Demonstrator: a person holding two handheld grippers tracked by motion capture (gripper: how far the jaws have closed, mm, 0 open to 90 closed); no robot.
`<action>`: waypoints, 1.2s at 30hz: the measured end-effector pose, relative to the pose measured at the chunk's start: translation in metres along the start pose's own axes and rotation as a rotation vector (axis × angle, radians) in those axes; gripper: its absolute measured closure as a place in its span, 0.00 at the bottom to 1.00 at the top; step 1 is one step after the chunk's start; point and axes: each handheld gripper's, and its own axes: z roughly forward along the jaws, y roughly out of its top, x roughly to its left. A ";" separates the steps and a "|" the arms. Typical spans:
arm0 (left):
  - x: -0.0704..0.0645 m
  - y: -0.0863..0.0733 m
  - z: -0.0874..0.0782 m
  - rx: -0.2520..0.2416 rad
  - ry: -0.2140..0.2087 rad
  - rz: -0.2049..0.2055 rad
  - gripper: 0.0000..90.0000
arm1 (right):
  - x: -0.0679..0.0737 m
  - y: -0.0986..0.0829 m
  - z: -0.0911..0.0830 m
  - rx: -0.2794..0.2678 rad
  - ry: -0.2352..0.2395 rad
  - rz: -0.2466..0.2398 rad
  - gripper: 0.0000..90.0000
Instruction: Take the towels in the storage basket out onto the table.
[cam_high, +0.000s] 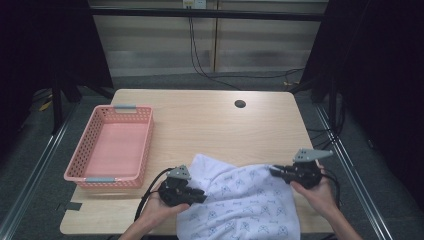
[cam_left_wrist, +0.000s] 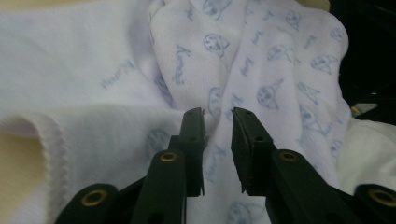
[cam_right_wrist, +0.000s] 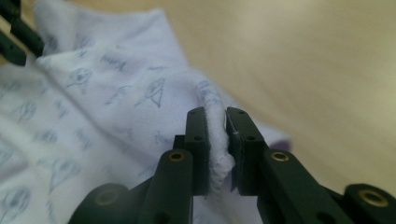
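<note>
While our right hand-held gripper (cam_right_wrist: 215, 135) pinches the white blue-printed cotton cloth's (cam_high: 245, 200) edge, our left hand-held gripper (cam_left_wrist: 218, 135) stands slightly parted over its folds.

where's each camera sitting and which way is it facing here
High view: above the person's side, facing forward and down on the table, pink basket and white printed cloth; both forearms and hands show.
Left gripper view: on the left tongs, facing along the parted jaws onto the cloth's folds.
Right gripper view: on the right tongs, jaws pinching the cloth's edge, table beyond.
Shared: all three views show the cloth.
</note>
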 end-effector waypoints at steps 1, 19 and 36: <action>0.000 -0.001 -0.001 0.005 -0.006 0.001 0.79 | 0.006 -0.010 0.001 0.021 0.009 -0.002 0.88; 0.056 0.022 0.006 -0.065 0.101 -0.079 0.81 | -0.004 -0.011 -0.013 -0.020 0.041 0.060 0.74; 0.034 0.006 0.011 0.015 0.102 -0.035 0.81 | -0.023 -0.009 0.024 0.066 0.034 0.101 0.95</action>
